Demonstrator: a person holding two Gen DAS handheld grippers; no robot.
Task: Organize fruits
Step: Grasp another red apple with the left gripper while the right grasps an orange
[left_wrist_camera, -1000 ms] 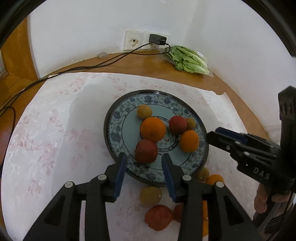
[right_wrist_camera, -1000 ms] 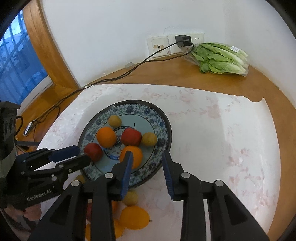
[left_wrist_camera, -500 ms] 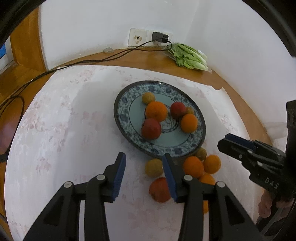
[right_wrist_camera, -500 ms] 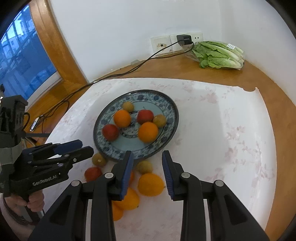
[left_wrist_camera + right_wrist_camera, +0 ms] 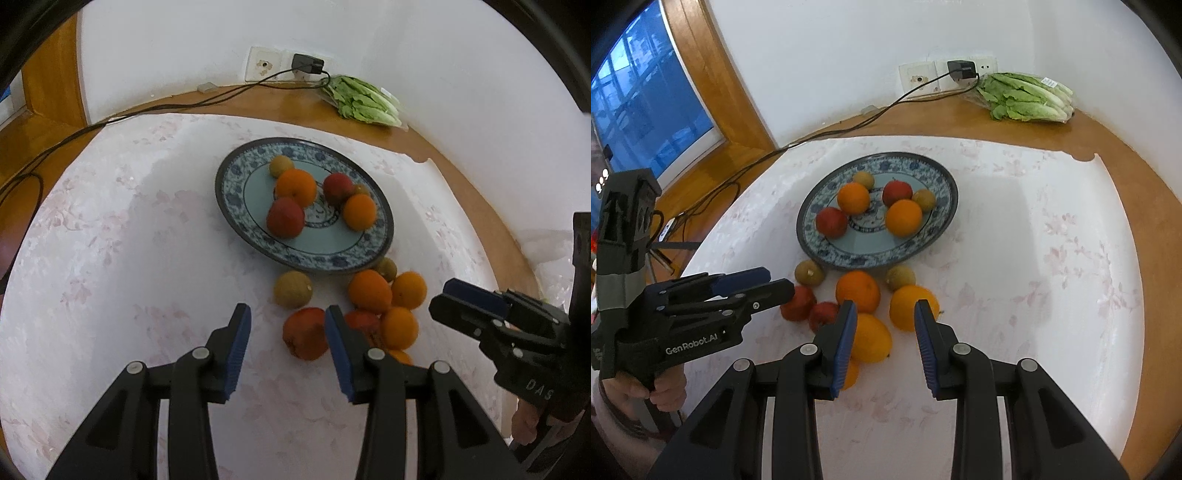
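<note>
A white flowered cloth (image 5: pixel 1052 236) covers most of a round wooden table (image 5: pixel 1126 155) set in a white-walled corner, with a window (image 5: pixel 646 110) off to the left in the right wrist view. Near the middle of the cloth stands a blue-patterned plate (image 5: pixel 354 258) holding six fruits: two oranges (image 5: pixel 296 186), two red apples (image 5: pixel 285 217) and two small yellow-brown fruits (image 5: pixel 280 165). A bag of lettuce (image 5: pixel 1027 98) lies on the bare wood by the wall, below a socket (image 5: pixel 945 75) with a plug and a black cable (image 5: pixel 827 133) that runs off to the left. On the cloth just in front of the plate lies a loose cluster of fruit: oranges (image 5: pixel 857 291) touching one another, two red apples (image 5: pixel 798 302) on its left side, and yellow-brown fruits (image 5: pixel 809 272) close to the plate's rim. The left gripper (image 5: pixel 288 325) hangs above the cluster's left side, its jaws apart with nothing between the pads, a red apple (image 5: pixel 304 334) showing below the gap. The right gripper (image 5: pixel 885 314) hovers over the cluster's right side, jaws likewise parted and empty, with an orange (image 5: pixel 908 306) seen under the gap.
</note>
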